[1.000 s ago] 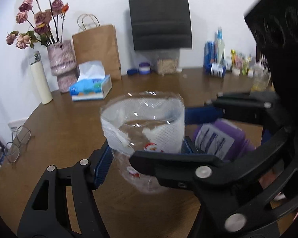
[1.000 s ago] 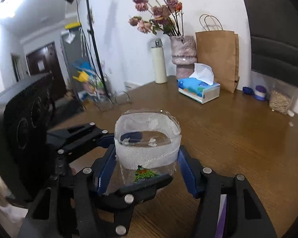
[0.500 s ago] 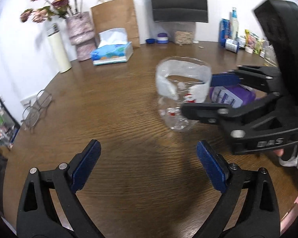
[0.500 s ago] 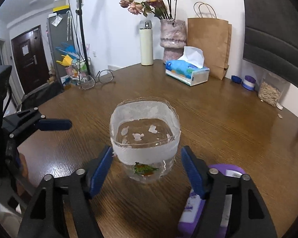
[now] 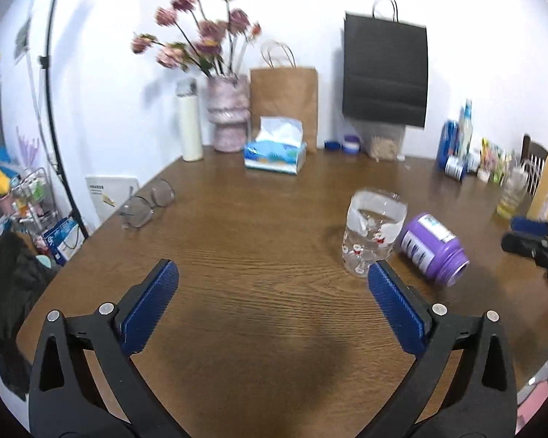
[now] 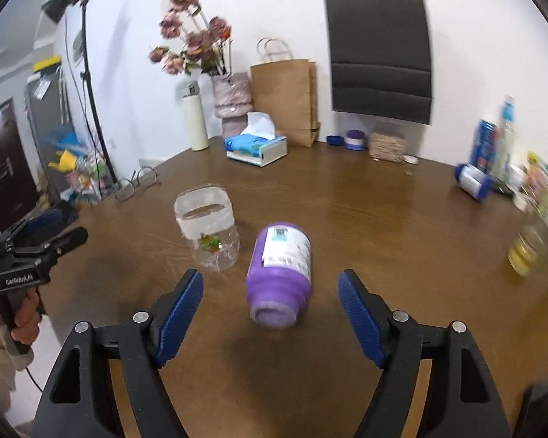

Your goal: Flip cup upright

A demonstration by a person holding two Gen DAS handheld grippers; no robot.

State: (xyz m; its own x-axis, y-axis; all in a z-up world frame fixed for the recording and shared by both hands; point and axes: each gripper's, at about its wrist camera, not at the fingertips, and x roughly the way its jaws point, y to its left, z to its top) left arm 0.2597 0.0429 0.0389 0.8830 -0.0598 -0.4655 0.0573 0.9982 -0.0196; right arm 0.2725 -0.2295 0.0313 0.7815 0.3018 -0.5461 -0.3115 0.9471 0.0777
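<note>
The clear plastic cup with a white band and small prints stands upright on the brown table, mouth up. It also shows in the right wrist view. My left gripper is open and empty, well back from the cup and to its left. My right gripper is open and empty, back from the cup, with a purple jar lying on its side between its fingers' line. The right gripper's tip shows in the left wrist view, the left one in the right wrist view.
The purple jar lies just right of the cup. Glasses lie at the table's left edge. A tissue box, vase, thermos and paper bags stand at the back. Bottles and cans crowd the back right.
Both grippers let go of the cup and pulled back from it. The cup now stands free on the table. Both sets of jaws opened wide.
</note>
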